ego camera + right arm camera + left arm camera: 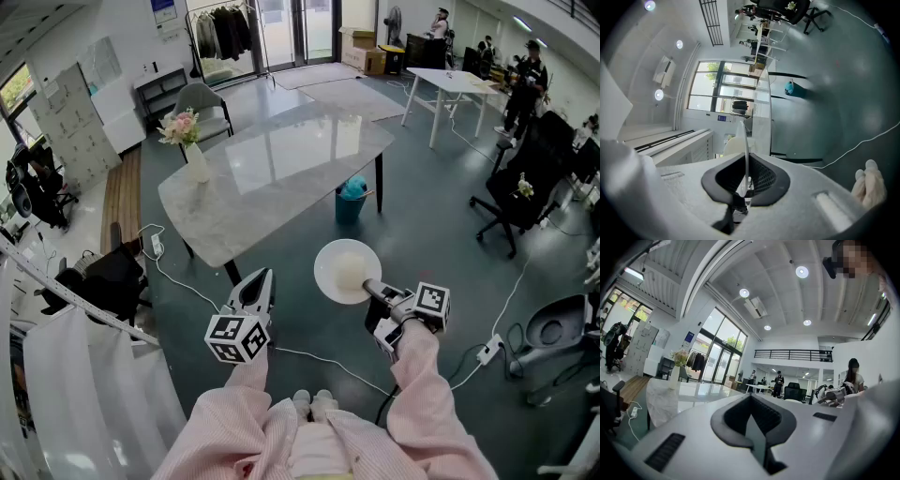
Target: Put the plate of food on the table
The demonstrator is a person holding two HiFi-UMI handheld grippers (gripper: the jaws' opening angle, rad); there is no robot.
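A white round plate (330, 269) with a pale mound of food (352, 271) hangs level over the floor, just off the near corner of the marble table (281, 159). My right gripper (371, 288) is shut on its near rim. In the right gripper view the plate (746, 145) shows edge-on, pinched between the dark pads (761, 180). My left gripper (262, 278) points at the table's near edge, shut with nothing in it. In the left gripper view its jaws meet, and the table (684, 392) lies ahead.
A white vase of flowers (192, 150) stands on the table's left end, with a grey chair (202, 103) behind. A teal bin (352, 202) sits under the right edge. Cables (319, 361) cross the floor. Black office chairs (520, 202) stand to the right, and people stand by a far white table (450, 84).
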